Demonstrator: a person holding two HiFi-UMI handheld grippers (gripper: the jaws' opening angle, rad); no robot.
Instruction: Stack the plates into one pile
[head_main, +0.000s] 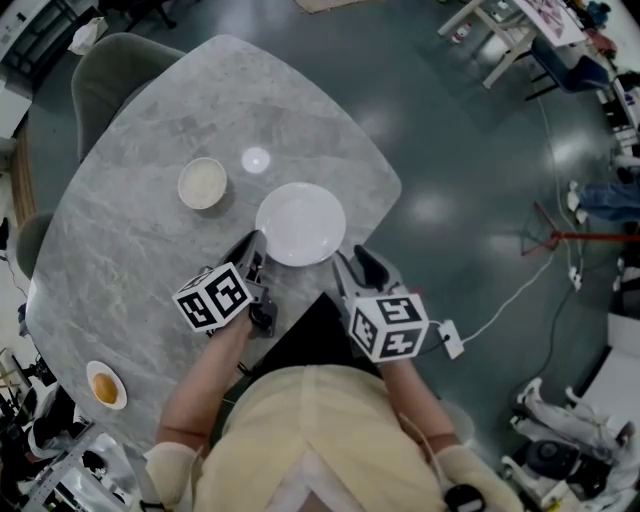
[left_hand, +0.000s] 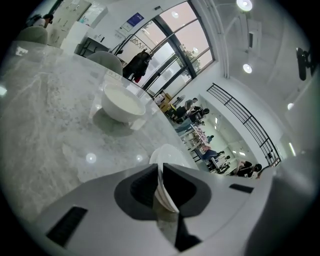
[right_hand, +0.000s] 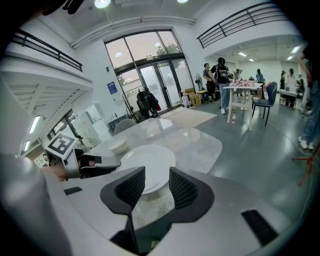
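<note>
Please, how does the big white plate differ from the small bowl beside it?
The plate is wider and flatter; the bowl is smaller and deeper. The left tool is clamped on the plate's rim, while the bowl stands free, touched by nothing. Both are round and pale.

A grey marble table (head_main: 130, 260) with rounded corners stood on a dark, glossy floor (head_main: 450, 150), and a round patch of lamp glare (head_main: 255, 159) lay on its top. A grey upholstered chair (head_main: 110, 75) was tucked in at the far side. A white cable (head_main: 510, 300) ran across the floor to a white plug block (head_main: 450, 338). Well away stood a white table (right_hand: 245, 92) with people (right_hand: 220, 75) beside it, near tall glass doors (right_hand: 150, 75) under a black railing (right_hand: 245, 20).
</note>
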